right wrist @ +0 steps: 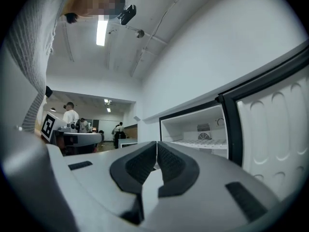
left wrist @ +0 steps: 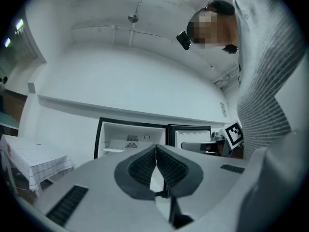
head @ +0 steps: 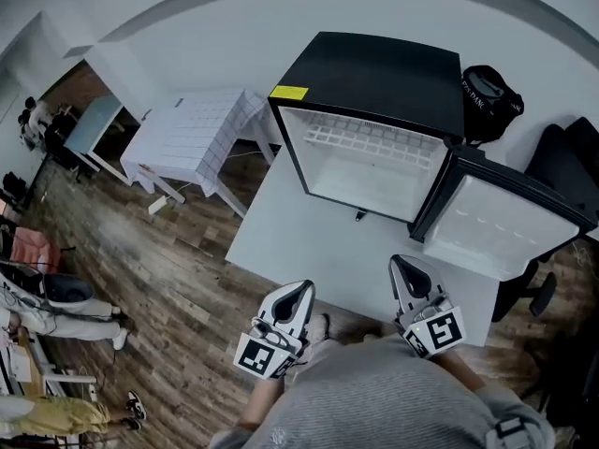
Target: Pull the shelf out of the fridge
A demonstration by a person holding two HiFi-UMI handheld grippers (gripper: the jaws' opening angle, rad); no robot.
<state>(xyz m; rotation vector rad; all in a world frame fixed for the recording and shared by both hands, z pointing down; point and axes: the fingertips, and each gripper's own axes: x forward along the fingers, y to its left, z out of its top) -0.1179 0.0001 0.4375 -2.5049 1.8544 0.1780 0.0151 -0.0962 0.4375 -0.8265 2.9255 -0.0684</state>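
Two closed tongs (head: 301,289) (head: 401,263), one fridge (head: 374,68), one shelf (head: 365,143)

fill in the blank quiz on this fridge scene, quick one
The door of the fridge stands ____.
The wire shelf sits ____ the fridge.
The left gripper and right gripper both have their jaws ____.
The fridge stands on a white ____.
Missing words: open; inside; shut; table.

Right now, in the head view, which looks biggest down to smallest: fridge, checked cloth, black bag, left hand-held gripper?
1. fridge
2. checked cloth
3. left hand-held gripper, though it sits nearest the camera, so its place above the bag is unsure
4. black bag
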